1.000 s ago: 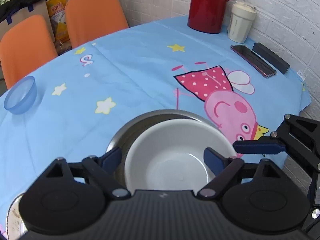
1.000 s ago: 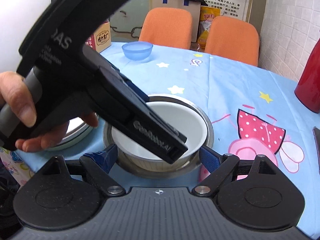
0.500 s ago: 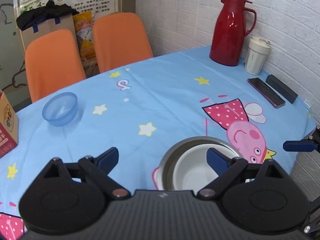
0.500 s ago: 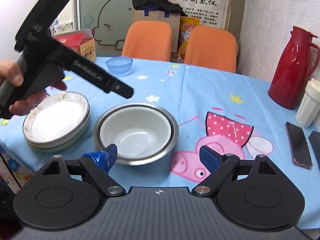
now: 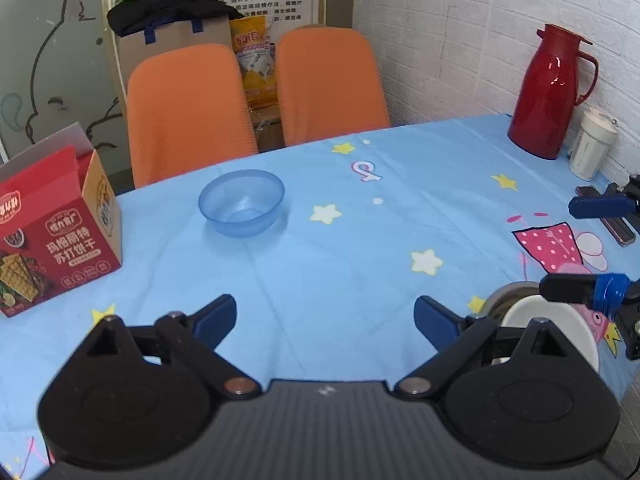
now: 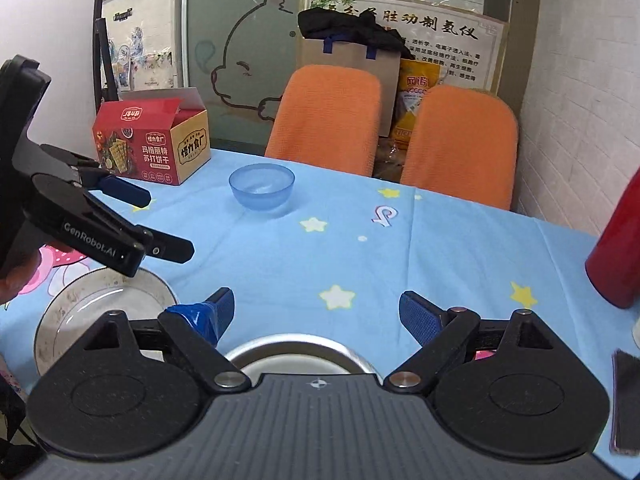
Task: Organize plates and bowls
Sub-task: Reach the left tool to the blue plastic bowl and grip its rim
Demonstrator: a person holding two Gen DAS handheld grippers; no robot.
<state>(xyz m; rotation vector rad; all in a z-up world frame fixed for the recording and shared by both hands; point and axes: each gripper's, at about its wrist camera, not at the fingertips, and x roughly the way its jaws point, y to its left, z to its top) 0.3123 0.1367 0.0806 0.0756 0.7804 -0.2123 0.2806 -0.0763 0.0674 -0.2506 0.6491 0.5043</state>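
Grippers have both pulled up and back from the nested bowls. A second ago my left gripper (image 5: 324, 316) hung right over the white bowl (image 5: 548, 320) inside the steel bowl (image 6: 300, 346); now it is raised, empty, fingers spread wide, facing the blue bowl (image 5: 242, 202) far across the table (image 5: 340, 264). My right gripper (image 6: 314, 316) is also spread and holds nothing, just above the steel bowl's rim. Plates (image 6: 92, 304) sit stacked at the left. I judge the white bowl placed and the blue bowl next to collect.
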